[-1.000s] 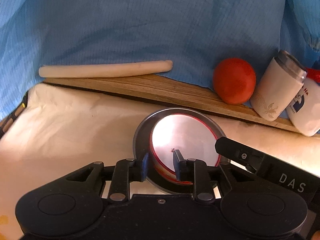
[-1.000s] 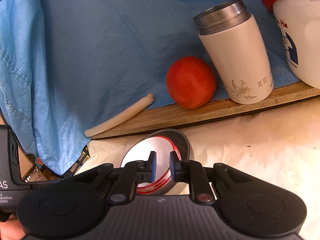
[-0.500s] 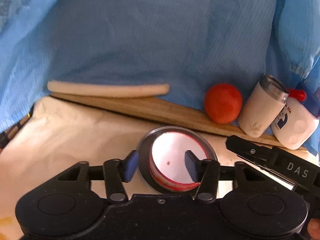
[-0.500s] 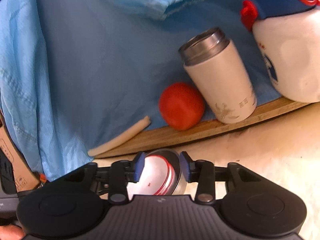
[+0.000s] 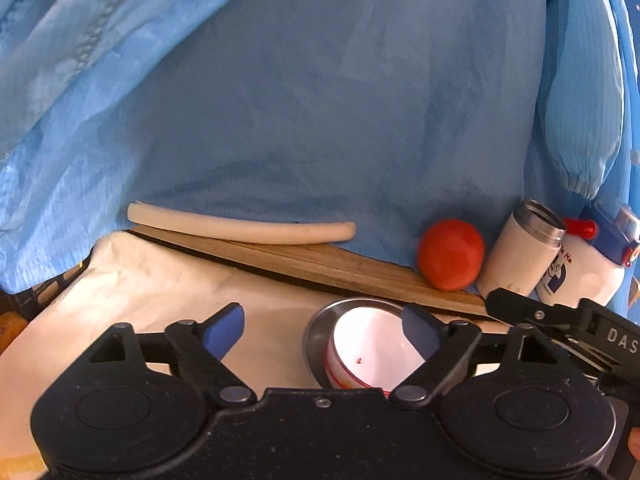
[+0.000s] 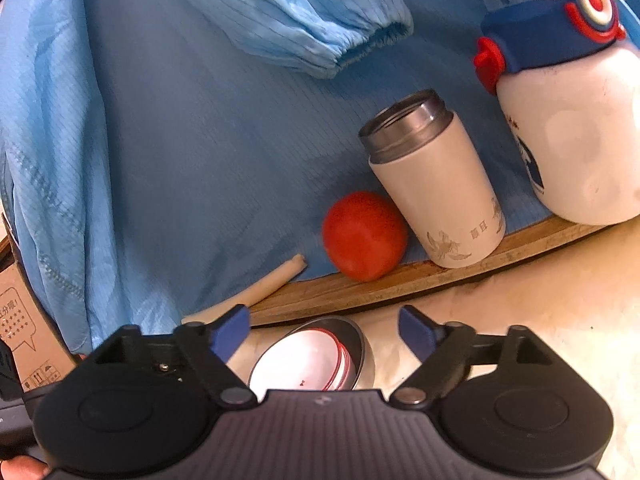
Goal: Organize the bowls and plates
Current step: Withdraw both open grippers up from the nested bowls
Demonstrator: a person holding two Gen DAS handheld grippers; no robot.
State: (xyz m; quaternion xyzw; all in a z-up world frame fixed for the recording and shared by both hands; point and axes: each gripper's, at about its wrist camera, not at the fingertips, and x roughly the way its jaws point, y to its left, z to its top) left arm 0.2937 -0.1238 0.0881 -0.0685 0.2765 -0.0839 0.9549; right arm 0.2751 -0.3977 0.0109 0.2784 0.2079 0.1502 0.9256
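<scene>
Both grippers have let go of the bowls and pulled back. Left view: left gripper (image 5: 322, 322) jaws opening, nothing clamped; white bowl (image 5: 370, 354) nested in steel bowl (image 5: 316, 334) near the table's (image 5: 160, 280) far edge. Right view: right gripper (image 6: 324, 330) jaws opening, bowls below the gap, untouched; tomato (image 6: 364, 236) and flask (image 6: 434, 184) behind on the board (image 6: 360, 286).

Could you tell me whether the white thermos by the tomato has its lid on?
Lid off: the white thermos shows its bare open steel mouth.
</scene>
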